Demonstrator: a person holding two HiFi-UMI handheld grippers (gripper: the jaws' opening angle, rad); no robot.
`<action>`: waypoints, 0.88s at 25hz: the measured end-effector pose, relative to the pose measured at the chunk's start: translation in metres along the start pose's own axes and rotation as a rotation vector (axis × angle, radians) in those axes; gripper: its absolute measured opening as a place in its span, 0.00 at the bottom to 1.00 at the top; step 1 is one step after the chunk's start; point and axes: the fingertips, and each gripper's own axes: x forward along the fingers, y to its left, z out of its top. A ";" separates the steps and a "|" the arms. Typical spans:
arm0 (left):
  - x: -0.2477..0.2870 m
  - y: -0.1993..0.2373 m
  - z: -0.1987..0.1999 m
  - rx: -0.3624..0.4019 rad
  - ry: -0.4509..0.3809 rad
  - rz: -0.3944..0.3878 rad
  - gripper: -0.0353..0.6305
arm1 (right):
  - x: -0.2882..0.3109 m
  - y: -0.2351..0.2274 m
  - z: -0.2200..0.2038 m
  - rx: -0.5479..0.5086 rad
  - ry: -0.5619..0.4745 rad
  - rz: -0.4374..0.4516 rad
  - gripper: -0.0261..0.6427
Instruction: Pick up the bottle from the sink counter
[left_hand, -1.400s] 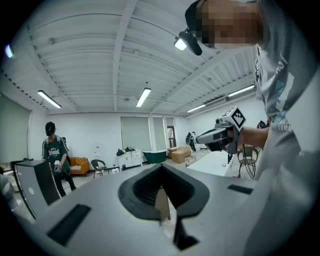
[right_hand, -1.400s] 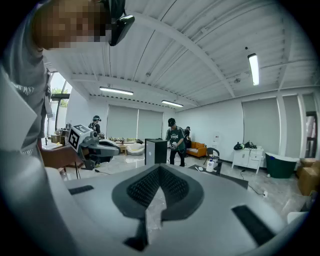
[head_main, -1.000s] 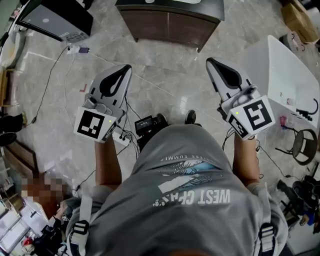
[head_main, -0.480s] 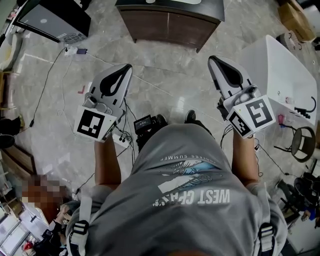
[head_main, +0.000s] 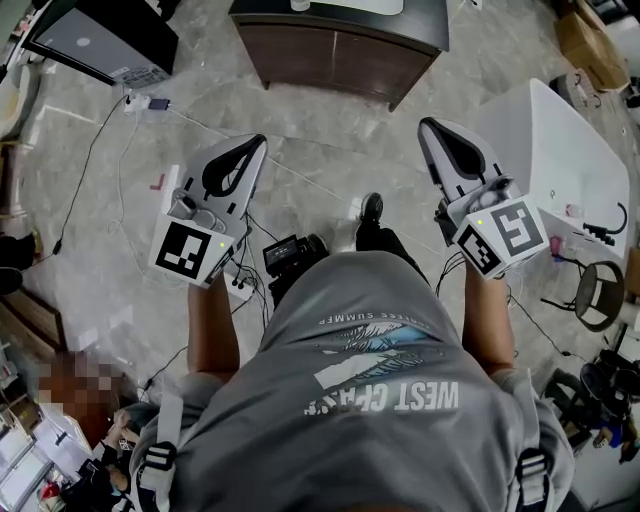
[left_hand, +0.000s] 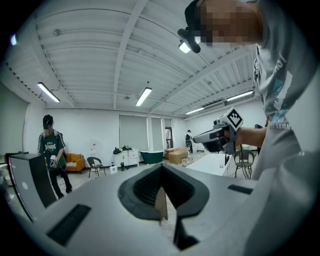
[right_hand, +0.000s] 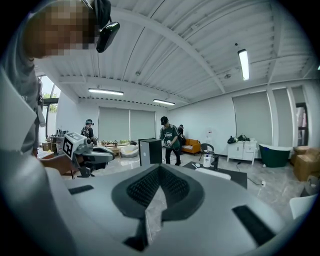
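The grey T-shirt (head_main: 385, 380) fills the lower head view. "WEST COAST" runs across it in pale, creased capitals, with a smaller line above where only "SUMME" reads clearly. Each claw carries a cube with a bold black-and-white square marker and no words: the left cube (head_main: 190, 250) and the right cube (head_main: 505, 232).

The left claw (head_main: 252, 146) has its jaws pressed together with nothing between them. The right claw (head_main: 430, 128) is the same, closed and empty. Both hang over the floor (head_main: 90, 250), well short of the counter (head_main: 340, 50), a dark wooden cabinet with a white basin (head_main: 350, 5) on top.

In the right gripper view the bottle (right_hand: 207, 160), white and too small for any label to be read, stands upright on the dark counter top. It is toward the far edge, just beside the basin.

The floor is polished grey marble-look tile crossed by thin cables, with a power strip (head_main: 150, 102) plugged in. A black box (head_main: 100, 35) stands off the counter's left end and a white unit (head_main: 560, 150) off its right. The room has a white ribbed ceiling with strip lights (right_hand: 243, 64), white walls, an orange sofa (right_hand: 192, 146) and people in green shirts (right_hand: 169, 137) standing far back.
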 end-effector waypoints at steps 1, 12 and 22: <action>0.005 0.001 0.000 -0.003 0.005 0.004 0.06 | 0.003 -0.005 -0.001 0.004 0.000 0.006 0.04; 0.081 0.016 -0.001 0.006 0.084 0.097 0.06 | 0.047 -0.091 0.002 0.025 -0.021 0.123 0.04; 0.156 0.019 0.009 0.007 0.110 0.174 0.06 | 0.077 -0.168 0.001 0.049 -0.034 0.231 0.04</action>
